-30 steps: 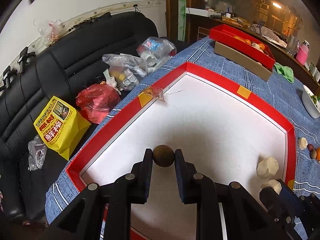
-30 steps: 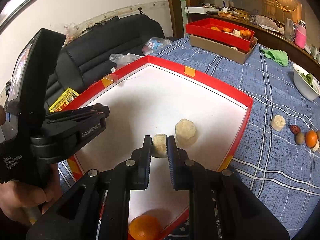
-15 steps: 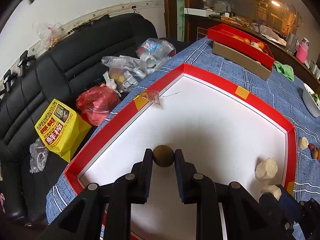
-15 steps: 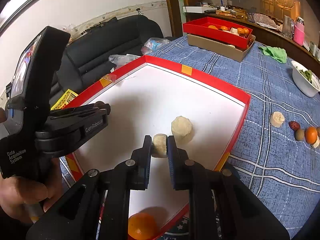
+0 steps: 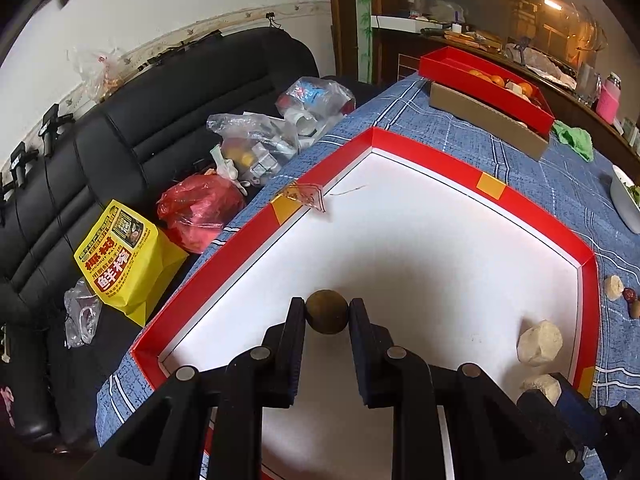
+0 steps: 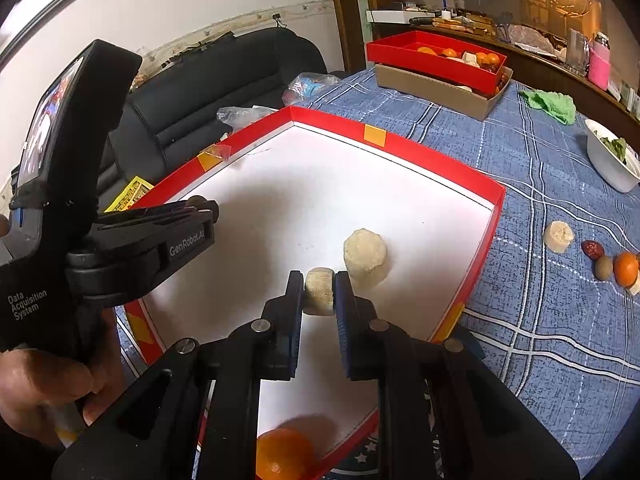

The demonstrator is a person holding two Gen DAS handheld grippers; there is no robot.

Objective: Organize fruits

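My left gripper is shut on a small dark brown round fruit, held over the white floor of the big red-rimmed tray. My right gripper is shut on a pale beige cut piece over the same tray. A bigger pale chunk lies on the tray floor just right of that gripper. An orange lies at the tray's near edge, partly behind my right gripper's body. In the right wrist view the left gripper comes in from the left with a hand on its handle.
On the blue checked cloth right of the tray lie a pale piece, a red date, a brown fruit and an orange. A red box of fruit on a cardboard box stands at the back. A white bowl stands far right, a black sofa with bags left.
Both grippers stay shut on their pieces and barely move. In the right wrist view the tray and the big pale chunk sit slightly lower and nearer than a second ago.
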